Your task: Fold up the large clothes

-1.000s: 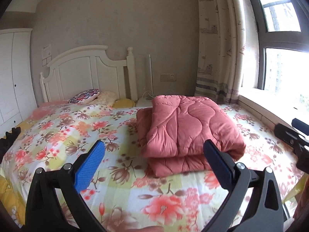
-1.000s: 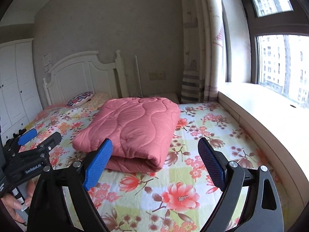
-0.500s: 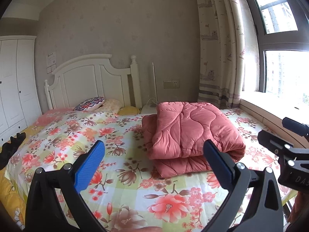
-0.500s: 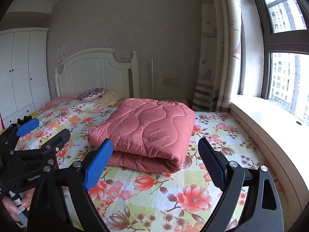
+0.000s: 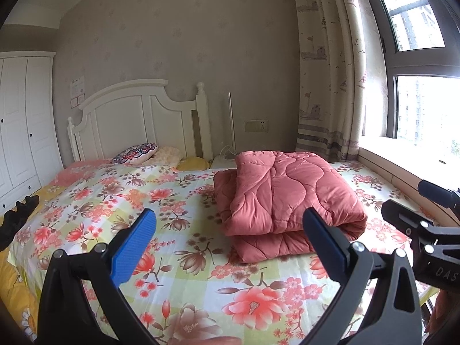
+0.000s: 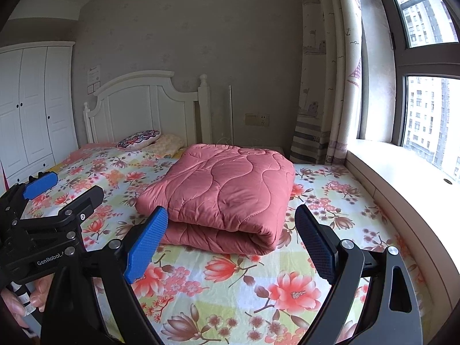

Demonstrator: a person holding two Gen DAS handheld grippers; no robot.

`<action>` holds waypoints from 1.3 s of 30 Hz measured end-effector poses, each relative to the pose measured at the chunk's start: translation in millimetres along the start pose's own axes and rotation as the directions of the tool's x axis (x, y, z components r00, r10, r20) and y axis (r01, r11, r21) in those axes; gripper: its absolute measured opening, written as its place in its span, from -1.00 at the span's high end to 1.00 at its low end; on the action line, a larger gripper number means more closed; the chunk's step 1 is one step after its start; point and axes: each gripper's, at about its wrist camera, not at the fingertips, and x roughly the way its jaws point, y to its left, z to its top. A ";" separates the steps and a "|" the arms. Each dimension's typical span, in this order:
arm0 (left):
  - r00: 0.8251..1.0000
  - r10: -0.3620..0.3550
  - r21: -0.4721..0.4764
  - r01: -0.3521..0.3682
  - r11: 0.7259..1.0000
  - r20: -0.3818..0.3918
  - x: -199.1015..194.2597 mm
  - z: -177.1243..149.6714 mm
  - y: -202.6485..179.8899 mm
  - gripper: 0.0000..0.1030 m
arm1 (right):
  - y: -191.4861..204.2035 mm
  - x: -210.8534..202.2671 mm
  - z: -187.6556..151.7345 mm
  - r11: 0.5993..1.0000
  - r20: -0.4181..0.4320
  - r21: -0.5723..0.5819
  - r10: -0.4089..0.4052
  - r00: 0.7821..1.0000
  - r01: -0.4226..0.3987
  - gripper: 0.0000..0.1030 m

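Pink quilt [image 5: 284,198]: It is folded up into a thick, puffy bundle. It lies on the bed, on the side near the window, a bit closer to the headboard than to the tongs. Nothing touches it.
Bed [image 5: 178,201]: It has a sheet with big red and pink flowers. The sheet is spread flat.
Left tongs [image 5: 230,241]: The two arms stand wide apart. The blue pads have nothing between them. They hang in the air above the flower sheet, near the foot of the bed, and point at the quilt.
Right tongs [image 6: 231,240]: These are wide open too. They hold nothing. They float over the sheet, just in front of the folded edge of the quilt, but do not touch it.
Hand [image 6: 17,304]: A bit of a hand shows in the right view, low at the left edge, holding the handle of the left tongs.
Pillows [image 5: 136,153]: A small one with a dark pattern and a pale yellow one sit by the headboard.
Headboard [image 5: 138,120]: It is white and stands against the wall.
Wardrobe [image 6: 31,106]: It is white, with closed doors, on the left.
Curtain [image 5: 327,66]: It is pale with little boats on it and hangs by the window.
Window [image 6: 428,115]: It is bright, and tall buildings show outside.
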 end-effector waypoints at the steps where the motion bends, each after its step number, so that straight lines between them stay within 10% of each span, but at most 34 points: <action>1: 1.000 0.001 0.000 -0.001 1.000 -0.001 0.3 -0.1 0.7 -0.96 | 0.4 1.1 0.2 1.000 -0.003 0.000 0.001 1.000 -0.001 -0.69; 39: 1.000 0.005 -0.006 -0.005 1.000 0.004 -3.8 -2.5 4.5 -0.96 | 5.5 5.1 -7.1 1.000 -0.025 -0.004 0.015 1.000 -0.015 -0.69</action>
